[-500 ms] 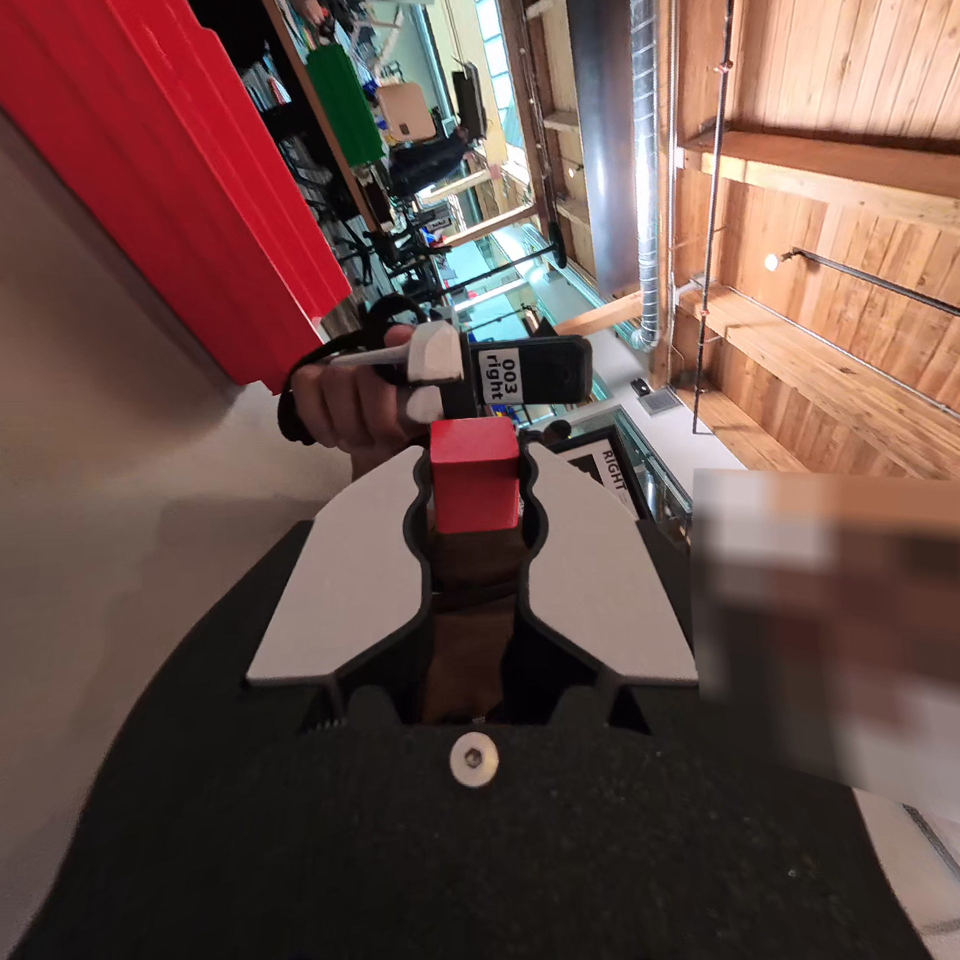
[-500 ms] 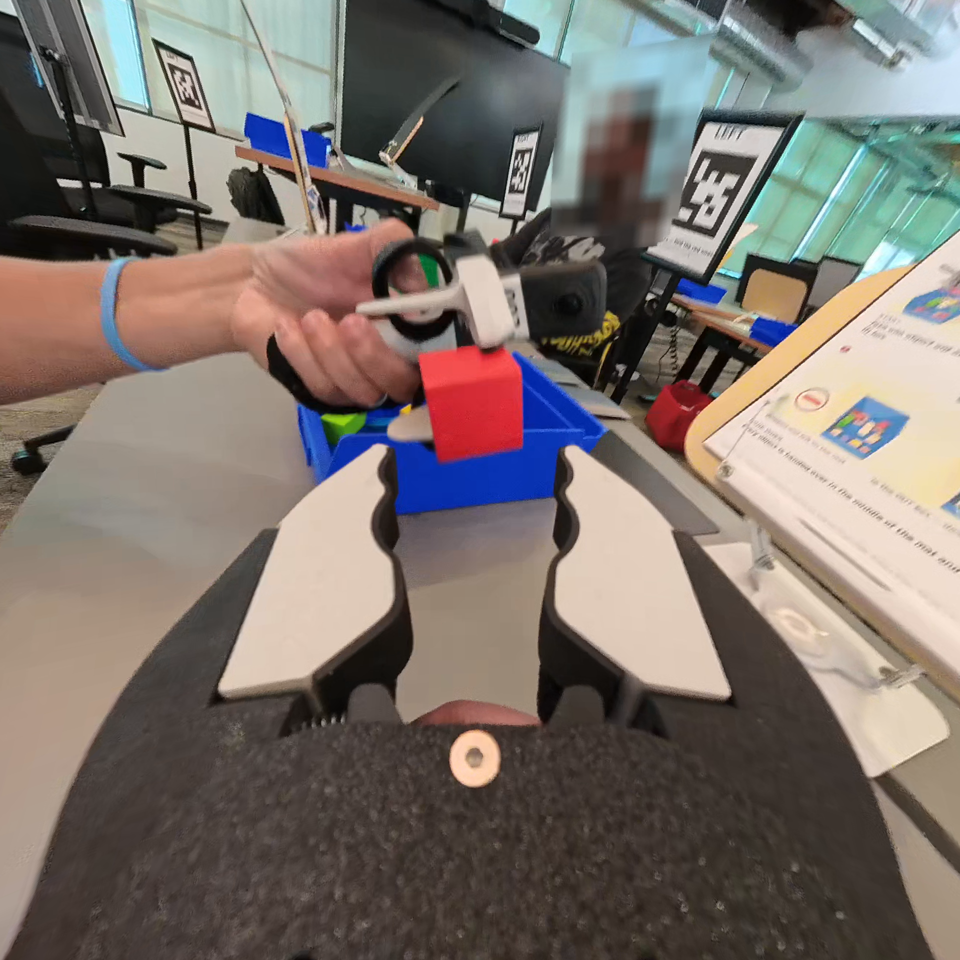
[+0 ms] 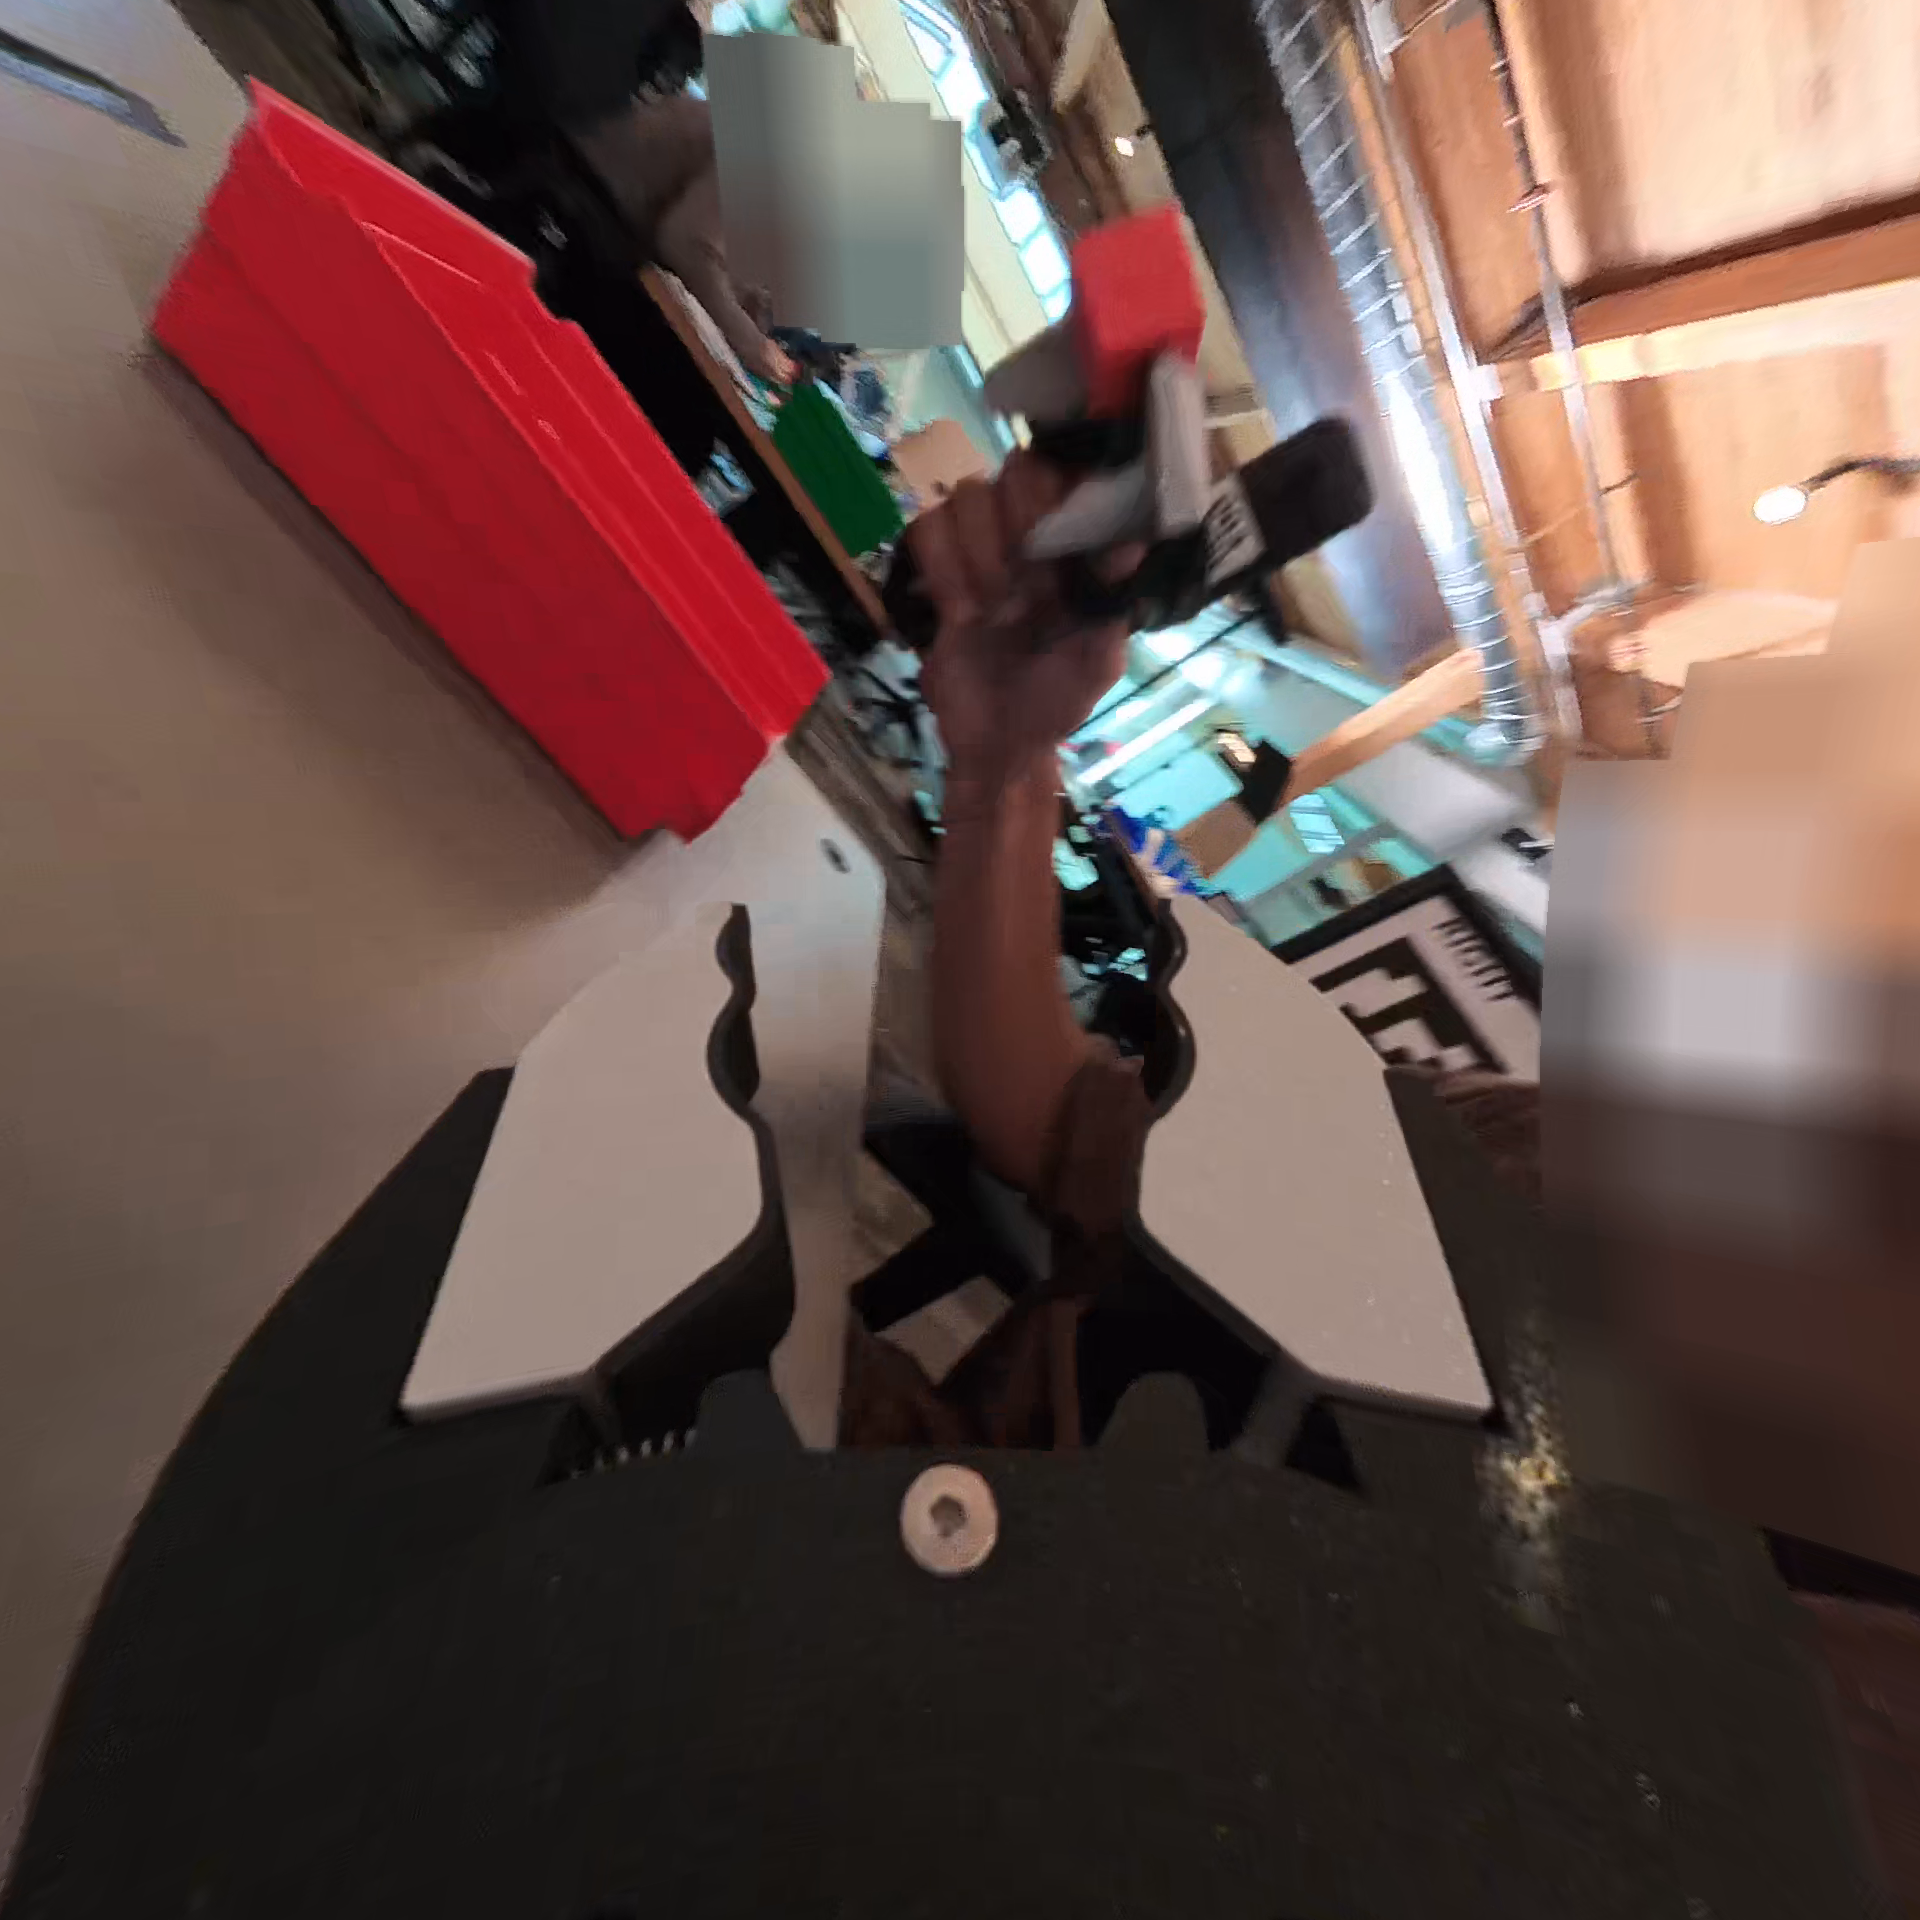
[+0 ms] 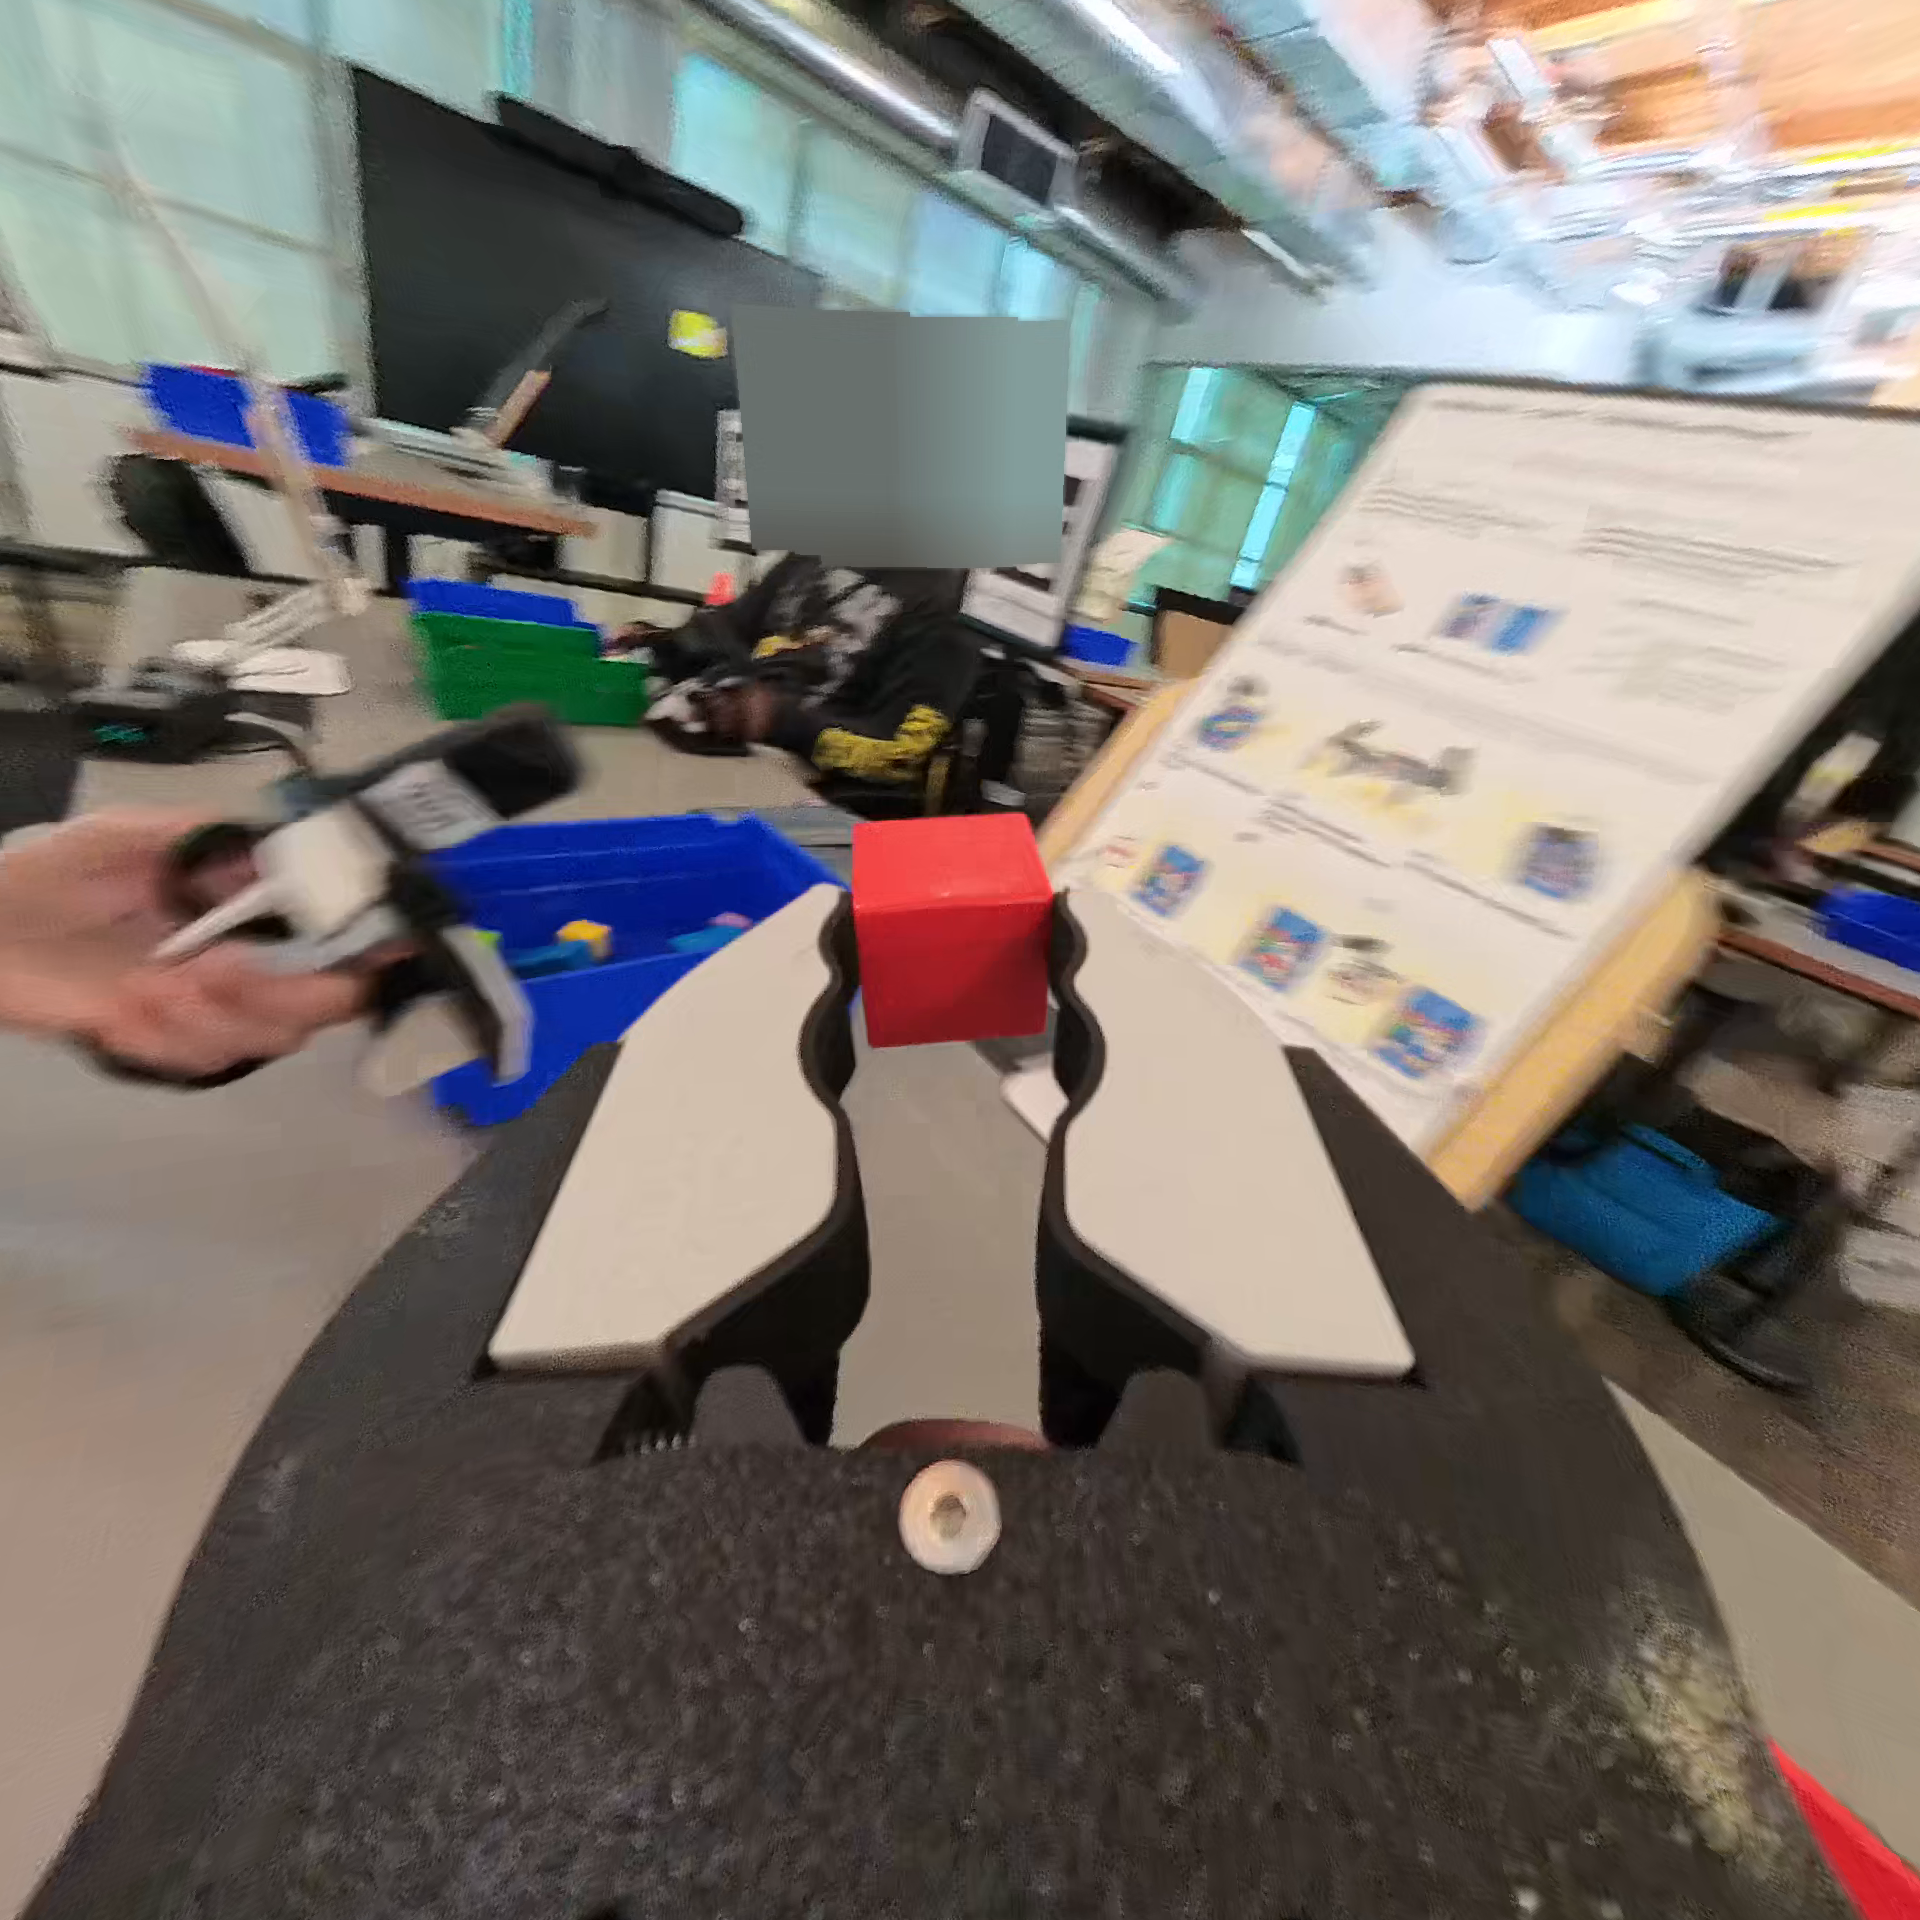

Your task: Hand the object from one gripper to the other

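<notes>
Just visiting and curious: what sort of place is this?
Probably a shared workshop or lab. Coloured parts bins sit on grey worktables, an illustrated instruction board leans nearby, and bare ducting runs overhead.

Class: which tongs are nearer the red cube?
Right. The right tongs grip the red cube at their tips; the left tongs are open, well apart from it.

Cube (image 4: pixel 951 928) sits between right claw (image 4: pixel 948 940) tips, before the bin (image 4: pixel 623 883).
</notes>
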Demonstrator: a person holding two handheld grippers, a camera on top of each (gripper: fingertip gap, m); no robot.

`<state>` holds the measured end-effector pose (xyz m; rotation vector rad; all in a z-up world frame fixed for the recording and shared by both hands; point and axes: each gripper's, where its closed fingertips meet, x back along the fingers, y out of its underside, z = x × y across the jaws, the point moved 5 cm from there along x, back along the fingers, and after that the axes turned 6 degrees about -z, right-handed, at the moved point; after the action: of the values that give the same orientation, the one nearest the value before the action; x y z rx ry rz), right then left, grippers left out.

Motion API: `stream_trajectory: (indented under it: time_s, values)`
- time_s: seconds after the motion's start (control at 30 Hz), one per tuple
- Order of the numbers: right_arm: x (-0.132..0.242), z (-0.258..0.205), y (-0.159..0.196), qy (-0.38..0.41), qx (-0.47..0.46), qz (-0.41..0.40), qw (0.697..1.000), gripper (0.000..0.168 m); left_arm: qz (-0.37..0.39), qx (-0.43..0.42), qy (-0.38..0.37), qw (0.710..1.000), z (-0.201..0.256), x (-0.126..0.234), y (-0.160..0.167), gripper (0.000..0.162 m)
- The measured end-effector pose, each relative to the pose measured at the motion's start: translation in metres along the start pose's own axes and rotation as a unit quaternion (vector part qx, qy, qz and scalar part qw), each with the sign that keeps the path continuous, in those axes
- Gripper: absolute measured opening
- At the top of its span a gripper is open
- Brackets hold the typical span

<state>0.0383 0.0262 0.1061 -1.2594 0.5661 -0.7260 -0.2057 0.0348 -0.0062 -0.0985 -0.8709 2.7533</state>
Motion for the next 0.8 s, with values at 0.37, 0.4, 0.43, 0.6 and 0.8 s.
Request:
stream_trajectory:
  time_s: [0.37, 0.4, 0.43, 0.6, 0.8]
  values:
    - [0.097, 0.132, 0.151, 0.248, -0.195, -0.385, 0.867, 0.035, 0.047, -0.282, -0.291, 0.913, -0.005, 0.051, 0.102, 0.076]
    - [0.087, 0.131, 0.172, 0.234, -0.208, -0.405, 0.859, 0.035, 0.051, -0.303, -0.301, 0.903, -0.004, 0.050, 0.100, 0.075]
    - [0.076, 0.129, 0.191, 0.217, -0.222, -0.423, 0.851, 0.035, 0.056, -0.318, -0.306, 0.896, -0.002, 0.049, 0.100, 0.074]
    - [0.042, 0.119, 0.257, 0.183, -0.216, -0.501, 0.818, 0.035, 0.040, -0.370, -0.351, 0.860, -0.004, 0.045, 0.105, 0.074]
    - [0.031, 0.122, 0.280, 0.185, -0.214, -0.508, 0.813, 0.035, 0.042, -0.378, -0.386, 0.840, -0.009, 0.044, 0.109, 0.078]
